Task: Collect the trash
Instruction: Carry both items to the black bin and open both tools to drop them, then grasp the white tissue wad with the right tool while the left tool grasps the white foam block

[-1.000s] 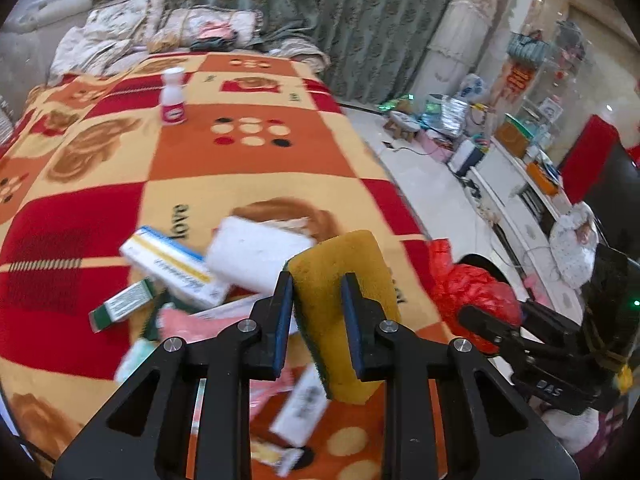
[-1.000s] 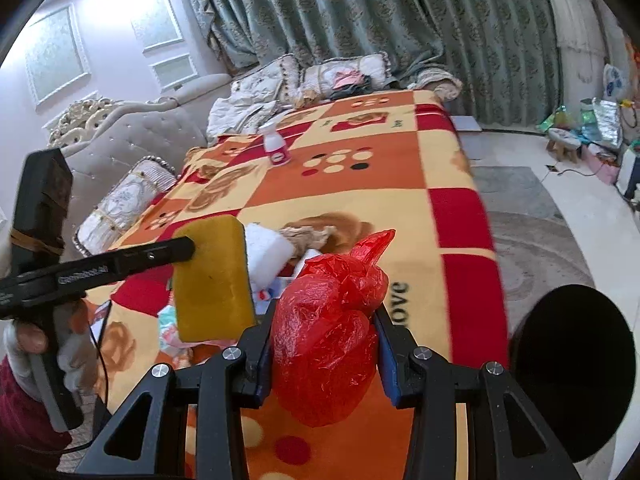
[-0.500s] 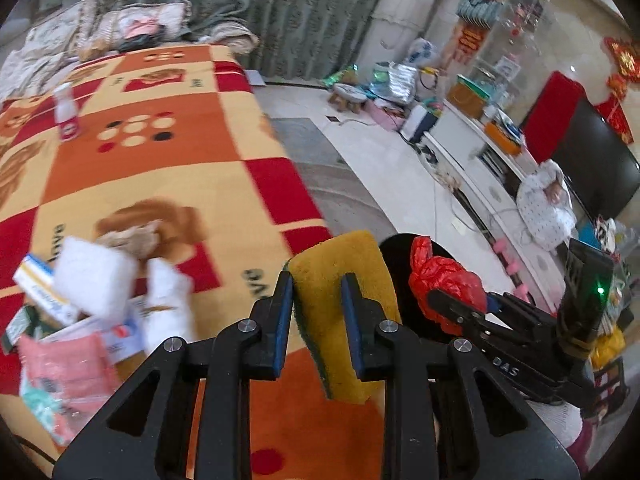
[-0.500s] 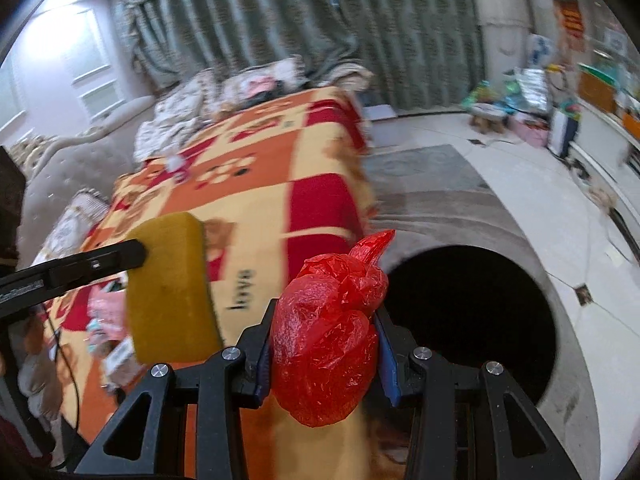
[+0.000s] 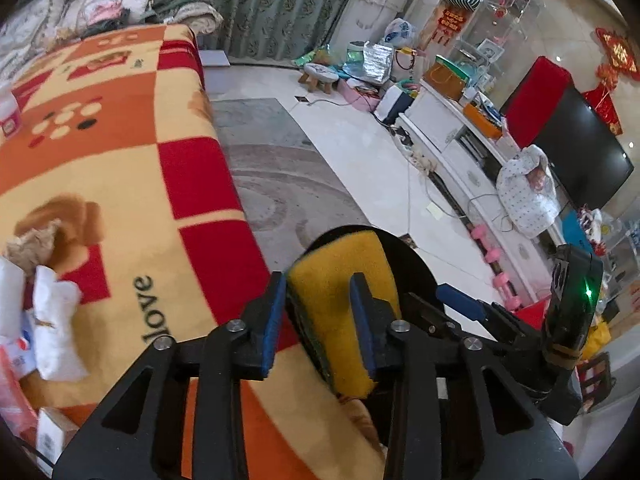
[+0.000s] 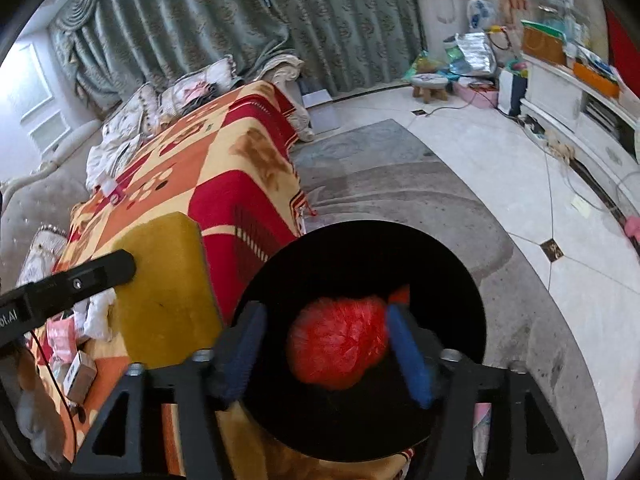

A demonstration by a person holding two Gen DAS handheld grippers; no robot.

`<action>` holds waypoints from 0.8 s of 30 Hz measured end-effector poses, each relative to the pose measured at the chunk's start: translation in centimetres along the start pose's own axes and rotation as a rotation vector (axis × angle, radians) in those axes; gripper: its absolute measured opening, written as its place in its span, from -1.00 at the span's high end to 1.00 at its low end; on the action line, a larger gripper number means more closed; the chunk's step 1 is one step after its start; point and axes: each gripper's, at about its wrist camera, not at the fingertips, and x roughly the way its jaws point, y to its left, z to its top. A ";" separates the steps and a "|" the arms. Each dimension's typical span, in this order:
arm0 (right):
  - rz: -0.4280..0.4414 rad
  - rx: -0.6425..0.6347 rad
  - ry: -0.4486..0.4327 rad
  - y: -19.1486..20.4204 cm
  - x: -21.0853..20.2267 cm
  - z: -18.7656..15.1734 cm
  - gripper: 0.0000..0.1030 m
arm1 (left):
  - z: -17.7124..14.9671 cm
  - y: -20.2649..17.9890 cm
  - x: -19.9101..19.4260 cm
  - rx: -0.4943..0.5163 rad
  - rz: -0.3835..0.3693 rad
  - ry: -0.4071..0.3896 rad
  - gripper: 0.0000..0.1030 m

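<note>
My left gripper [image 5: 320,320] hangs over the blanket's edge, right at the black round bin [image 5: 412,264]. Its jaws are opening, and a yellow sponge [image 5: 340,276] with a green scrub side still stands between the blue pads, touching both. My right gripper [image 6: 326,350] is directly above the bin [image 6: 360,248], its jaws also opening. A knotted red plastic bag [image 6: 340,344] sits blurred between them, low over the bin's mouth, with a gap at the left pad. In the right wrist view the sponge [image 6: 164,292] appears at left, with a finger [image 6: 80,280] of the left gripper across it.
An orange, red and yellow blanket [image 5: 100,160] covers the bed at left. Crumpled white tissue [image 5: 56,312], a small box [image 5: 48,436] and a white bottle [image 5: 10,112] lie on it. A grey rug [image 5: 280,184], a white cabinet [image 5: 460,152] and pink dumbbells [image 5: 492,256] lie beyond the bin.
Both grippers swung right, off the littered blanket to the black bin. Both pairs of jaws have widened. The red bag has come loose from the right pads and sunk lower.
</note>
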 end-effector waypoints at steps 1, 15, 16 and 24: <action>0.000 0.007 -0.005 -0.2 -0.1 0.0 -0.34 | -0.1 0.0 0.0 0.000 -0.006 0.003 0.25; -0.006 -0.060 0.004 2.3 0.0 -0.4 -0.35 | -2.2 2.8 -3.4 0.005 0.091 -0.031 0.16; -0.007 -0.068 0.004 2.8 0.0 -0.5 -0.35 | -2.4 3.1 -3.7 0.003 0.105 -0.038 0.16; 0.008 -0.143 0.011 6.6 0.3 -1.0 -0.35 | -3.8 5.3 -6.6 0.005 0.177 -0.078 0.16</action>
